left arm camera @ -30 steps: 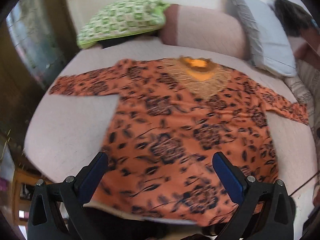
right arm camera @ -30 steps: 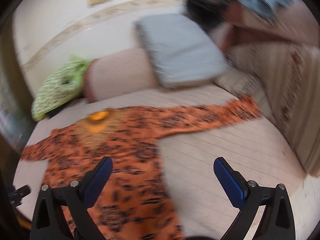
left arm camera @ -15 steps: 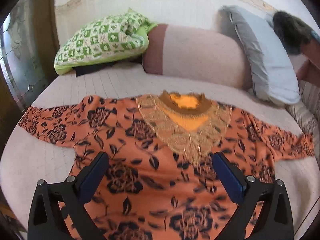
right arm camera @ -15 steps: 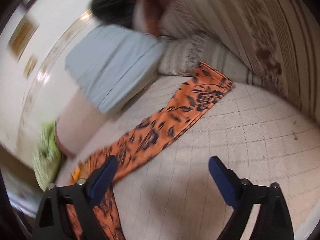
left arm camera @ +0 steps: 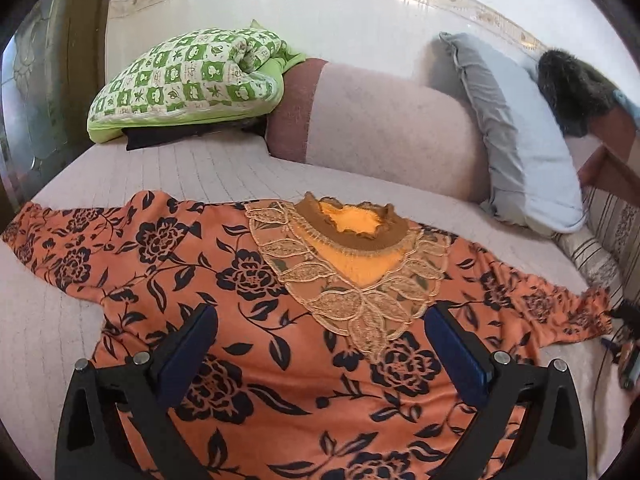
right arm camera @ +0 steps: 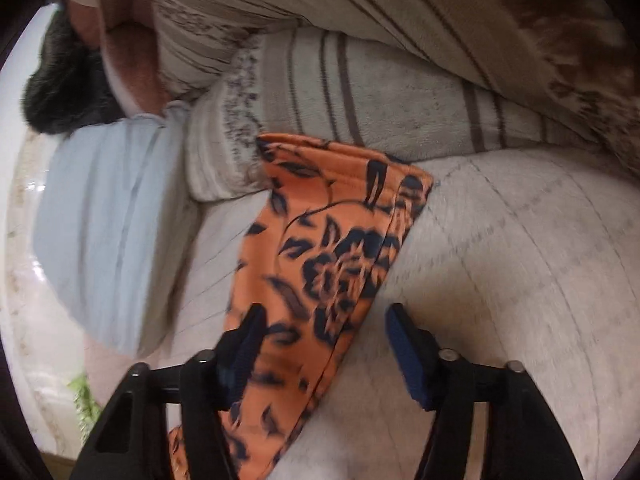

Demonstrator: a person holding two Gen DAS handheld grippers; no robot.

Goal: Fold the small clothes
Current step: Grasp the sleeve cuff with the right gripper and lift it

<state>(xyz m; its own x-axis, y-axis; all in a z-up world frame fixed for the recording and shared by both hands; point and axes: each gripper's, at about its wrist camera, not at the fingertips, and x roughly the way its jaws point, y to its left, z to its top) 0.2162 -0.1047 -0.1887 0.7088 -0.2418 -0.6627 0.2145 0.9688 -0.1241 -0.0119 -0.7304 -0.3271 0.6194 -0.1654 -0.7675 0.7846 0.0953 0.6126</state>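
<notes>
I see the orange top (left arm camera: 256,320) lying flat on the bed (left arm camera: 208,172), sleeves out to 9 and 3 o'clock. My right gripper (right arm camera: 324,332) is nearest the right sleeve (right arm camera: 332,256), which runs to 12 o'clock between its open jaws. My left gripper (left arm camera: 320,344) hangs open over the chest.

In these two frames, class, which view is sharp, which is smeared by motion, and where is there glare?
Left wrist view: sharp on the orange top, straight edges bowed by fisheye, glare on the tiled wall. Right wrist view: motion-smeared across the sleeve and blue pillow.
</notes>
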